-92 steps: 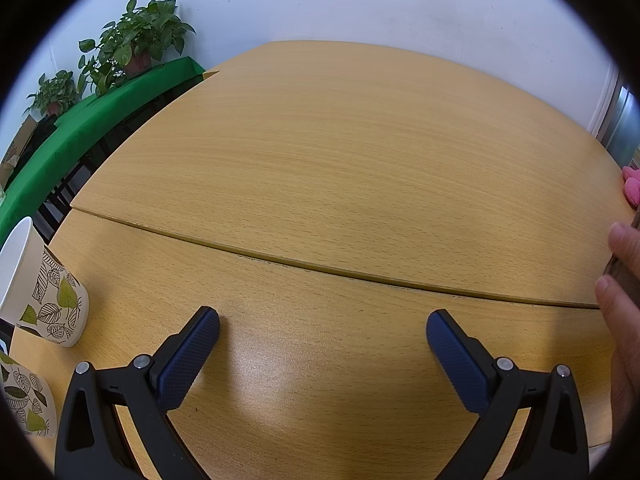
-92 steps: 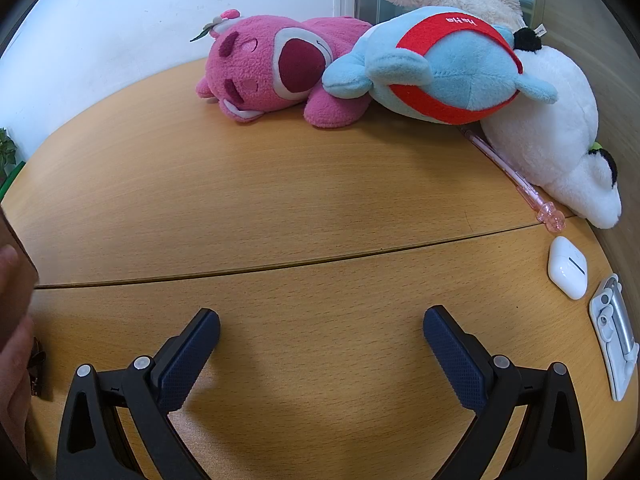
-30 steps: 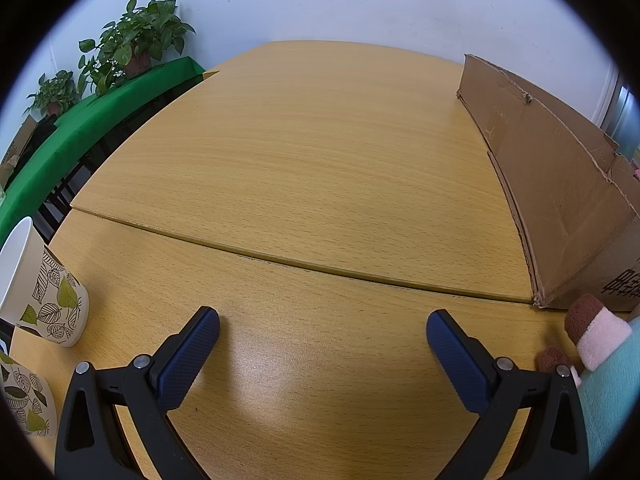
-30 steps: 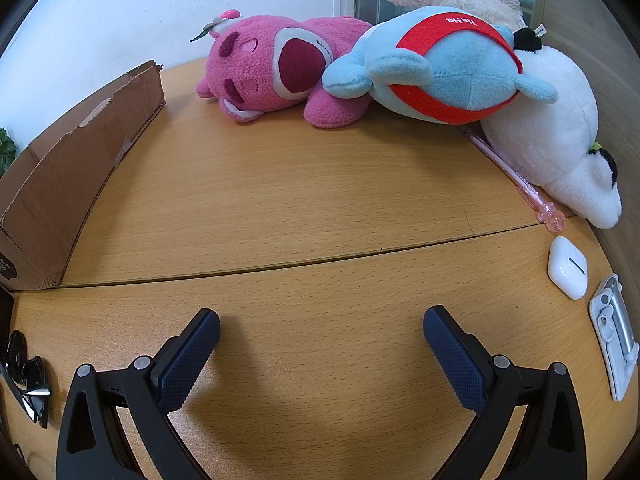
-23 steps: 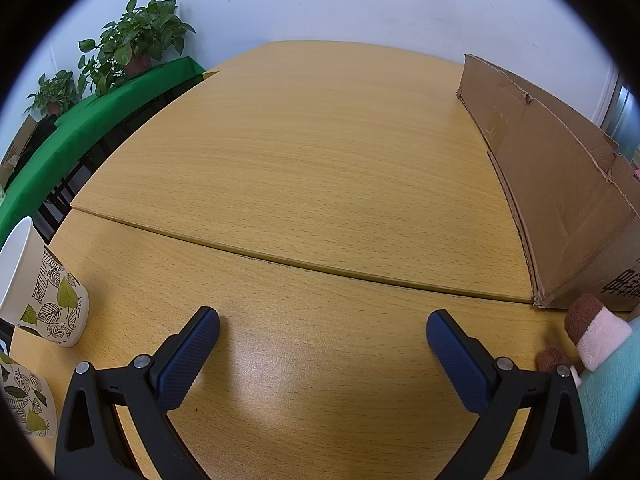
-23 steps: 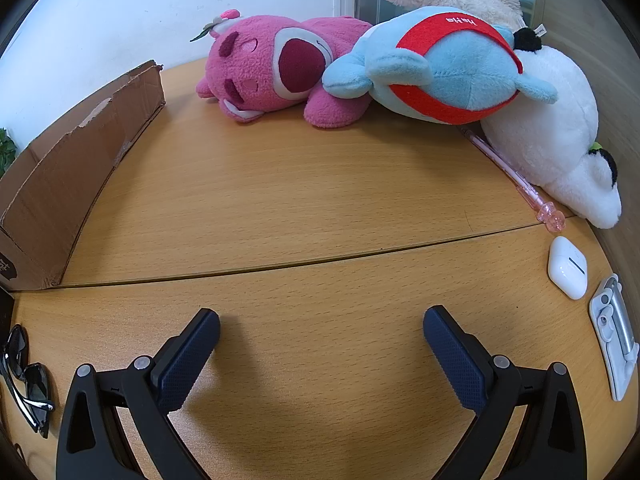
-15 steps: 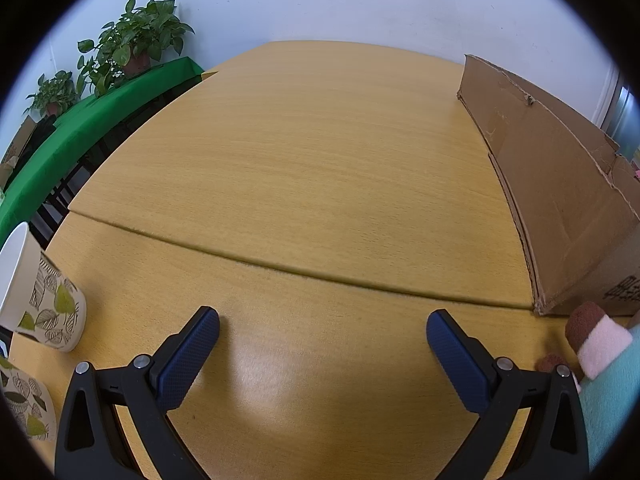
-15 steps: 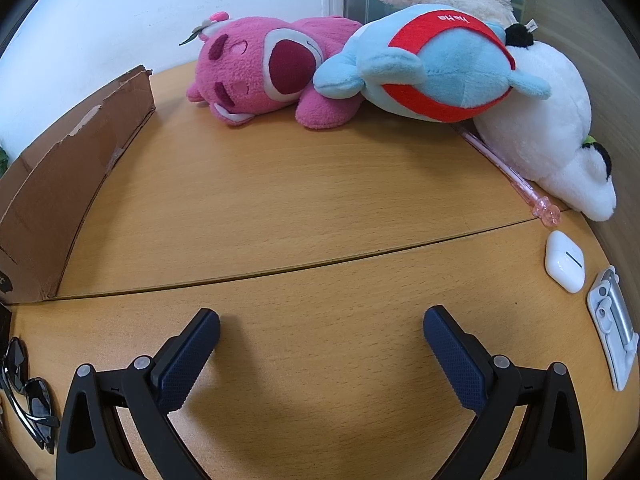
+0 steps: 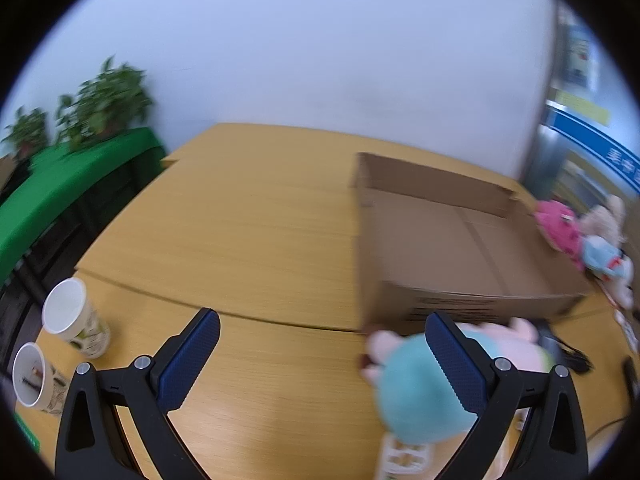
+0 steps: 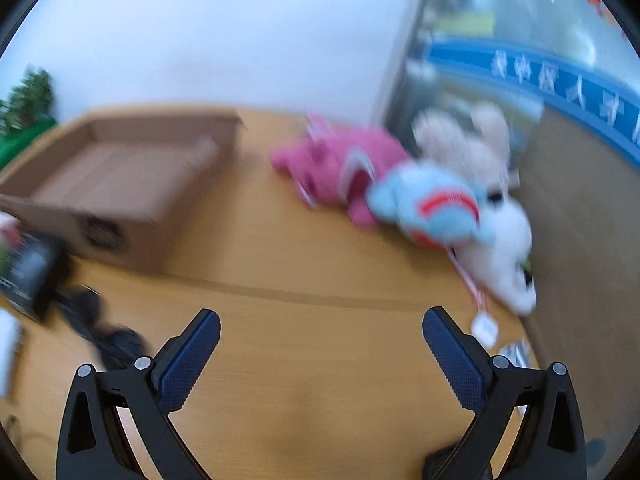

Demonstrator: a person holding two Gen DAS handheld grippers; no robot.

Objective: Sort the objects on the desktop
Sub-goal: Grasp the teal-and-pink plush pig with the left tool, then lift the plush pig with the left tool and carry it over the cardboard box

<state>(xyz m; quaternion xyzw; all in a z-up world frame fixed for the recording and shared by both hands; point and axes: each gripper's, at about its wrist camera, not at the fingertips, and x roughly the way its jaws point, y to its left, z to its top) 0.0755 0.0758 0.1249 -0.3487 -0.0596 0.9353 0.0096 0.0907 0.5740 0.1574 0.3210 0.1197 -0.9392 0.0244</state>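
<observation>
An open, empty cardboard box (image 9: pixel 452 240) lies on the wooden table (image 9: pixel 248 232); it also shows in the right wrist view (image 10: pixel 116 180). A teal and pink plush toy (image 9: pixel 416 392) lies just in front of the box, partly behind my left gripper's right finger. My left gripper (image 9: pixel 320 356) is open and empty above the table. My right gripper (image 10: pixel 320 354) is open and empty. A pink plush (image 10: pixel 340 168), a blue plush (image 10: pixel 432 208) and a white plush (image 10: pixel 500 256) lie at the back right. Both views are blurred.
Two leaf-print paper cups (image 9: pixel 72 324) stand at the left edge. A dark device (image 10: pixel 28 272) and black sunglasses (image 10: pixel 104 336) lie left of the right gripper. A white earbud case (image 10: pixel 484 330) lies right. Plants (image 9: pixel 104 100) stand on a green shelf.
Both grippers have lifted and pulled back, so the views now look down from higher. The box interior and the teal plush have come into view. Both grippers stay open.
</observation>
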